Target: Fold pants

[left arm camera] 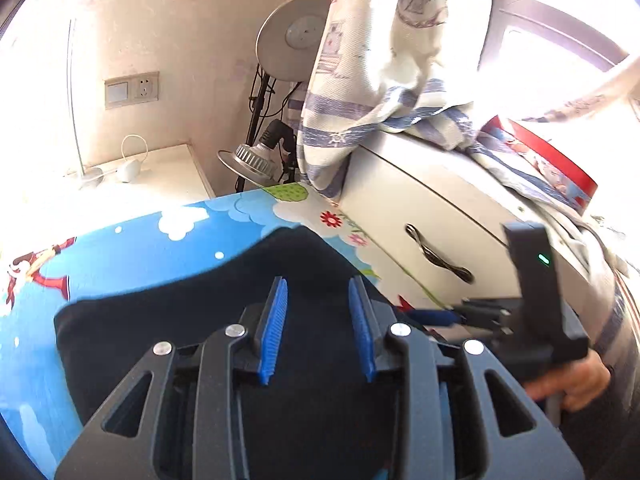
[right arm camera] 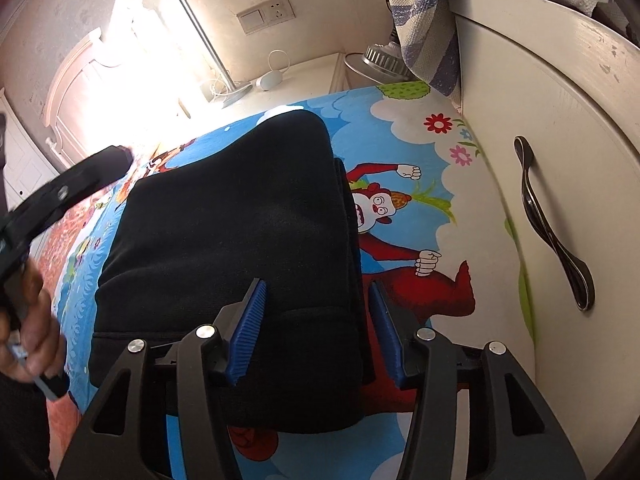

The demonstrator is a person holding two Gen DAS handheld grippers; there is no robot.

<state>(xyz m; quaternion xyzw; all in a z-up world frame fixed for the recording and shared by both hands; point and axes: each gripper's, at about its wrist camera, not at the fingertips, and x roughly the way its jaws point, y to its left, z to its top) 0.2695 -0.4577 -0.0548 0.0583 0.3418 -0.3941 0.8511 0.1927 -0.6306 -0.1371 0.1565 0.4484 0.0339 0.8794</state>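
Hovering, the left gripper (left arm camera: pixel 318 320) and right gripper (right arm camera: pixel 316 320) stand apart, empty; press the folded pants (right arm camera: pixel 240 216) flat toward twelve o'clock.

Black tongs (left arm camera: pixel 318 300), ribbed blue pads (left arm camera: pixel 276 328)

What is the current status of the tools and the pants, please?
Left tool open, empty, above pants. Right tool open, astride the edge of the folded black pants. White drawer front close alongside.

Black pants (right arm camera: pixel 240 232), folded into thick stack, flat on cartoon-print mat (right arm camera: pixel 404 128).
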